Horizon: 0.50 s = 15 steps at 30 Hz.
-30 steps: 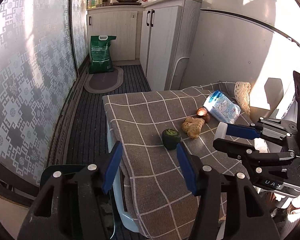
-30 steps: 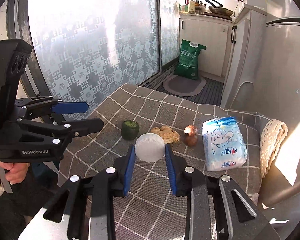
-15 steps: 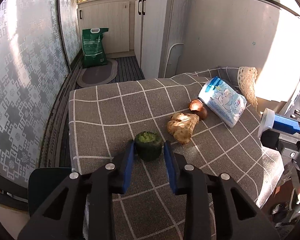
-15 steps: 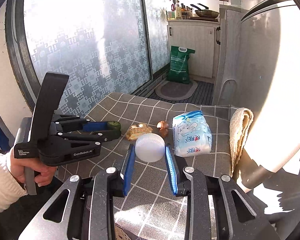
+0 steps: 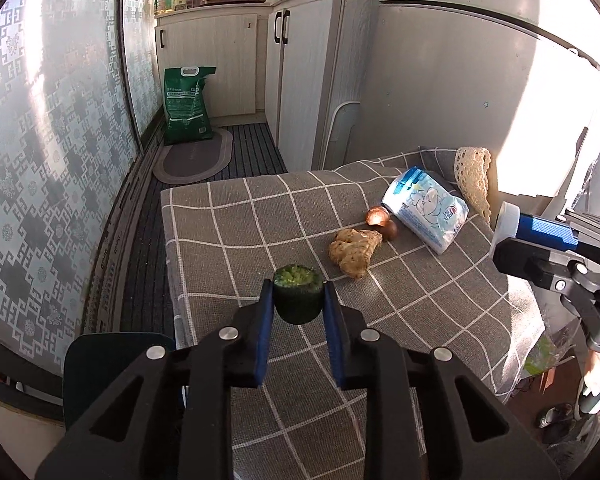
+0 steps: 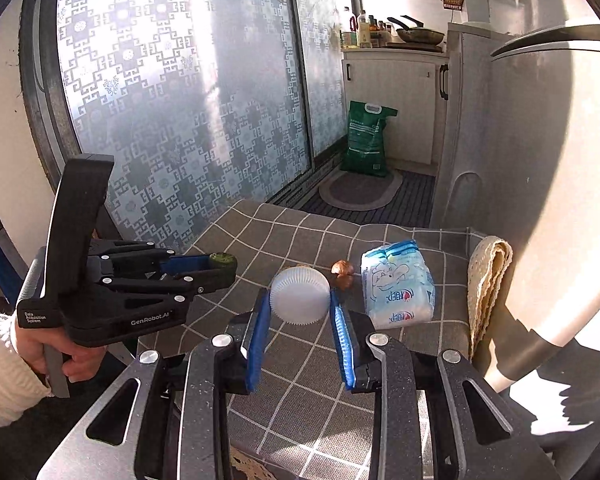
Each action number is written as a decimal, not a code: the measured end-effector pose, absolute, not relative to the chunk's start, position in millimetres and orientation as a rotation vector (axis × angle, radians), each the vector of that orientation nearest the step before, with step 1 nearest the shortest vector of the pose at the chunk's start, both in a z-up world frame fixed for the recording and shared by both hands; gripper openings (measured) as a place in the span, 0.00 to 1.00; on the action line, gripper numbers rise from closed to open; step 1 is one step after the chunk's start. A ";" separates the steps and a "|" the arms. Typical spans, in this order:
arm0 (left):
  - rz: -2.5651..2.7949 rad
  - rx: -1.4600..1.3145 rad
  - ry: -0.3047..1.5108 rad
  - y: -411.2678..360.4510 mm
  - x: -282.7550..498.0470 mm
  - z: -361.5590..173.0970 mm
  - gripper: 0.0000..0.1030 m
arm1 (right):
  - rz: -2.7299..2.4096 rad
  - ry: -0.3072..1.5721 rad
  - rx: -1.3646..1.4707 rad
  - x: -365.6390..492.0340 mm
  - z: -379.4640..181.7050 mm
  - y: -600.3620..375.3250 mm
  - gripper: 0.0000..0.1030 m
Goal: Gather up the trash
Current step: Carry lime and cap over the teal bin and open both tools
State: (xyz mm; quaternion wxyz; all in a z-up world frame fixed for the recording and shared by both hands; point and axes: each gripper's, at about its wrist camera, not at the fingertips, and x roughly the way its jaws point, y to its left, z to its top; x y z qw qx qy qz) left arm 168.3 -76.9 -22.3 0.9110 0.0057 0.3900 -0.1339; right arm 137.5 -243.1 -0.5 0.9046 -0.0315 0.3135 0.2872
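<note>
Left gripper closing on green stub; right gripper grasping white cap

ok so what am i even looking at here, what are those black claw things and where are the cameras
Those are two hand-held grippers, each squeezed by a person's hand, not a robot. Each carries a wide-angle camera looking along its own two fingers, so one picture comes from the left tool and one from the right.

The left gripper is closing its jaws on a green vegetable stub. The right gripper holds a white ribbed paper cup.

On the checked tablecloth lie a piece of ginger, two small brown bulbs, probably onions, a pack of tissues and a folded lace cloth.
</note>
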 end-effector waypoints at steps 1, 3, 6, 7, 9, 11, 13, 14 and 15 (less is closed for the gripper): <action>-0.283 0.008 0.797 -74.1 164.9 -18.3 0.25 | 0.600 0.650 -0.068 138.1 -0.6 -238.7 0.29; -0.287 0.007 0.784 -67.4 159.0 -11.7 0.25 | 0.613 0.652 -0.080 139.0 -0.8 -228.4 0.29; -0.280 0.004 0.770 -54.1 152.4 -5.9 0.25 | 0.632 0.654 -0.096 140.7 -0.1 -209.4 0.29; -0.275 -0.001 0.768 -48.0 151.5 -5.1 0.25 | 0.638 0.654 -0.095 141.3 0.6 -203.6 0.29; -0.258 -0.011 0.766 -33.9 149.6 -3.8 0.25 | 0.657 0.655 -0.097 142.0 1.5 -191.2 0.29; -0.238 -0.023 0.763 -19.3 148.2 -2.2 0.25 | 0.670 0.654 -0.111 141.9 2.7 -178.1 0.29; -0.222 -0.030 0.760 -5.9 146.5 -1.4 0.25 | 0.685 0.653 -0.121 143.8 4.0 -165.6 0.29; -0.213 -0.031 0.762 1.0 145.5 -2.0 0.25 | 0.691 0.654 -0.123 144.4 4.2 -159.5 0.29; -0.205 -0.032 0.766 7.3 145.1 -3.5 0.25 | 0.695 0.655 -0.126 145.1 4.7 -154.0 0.29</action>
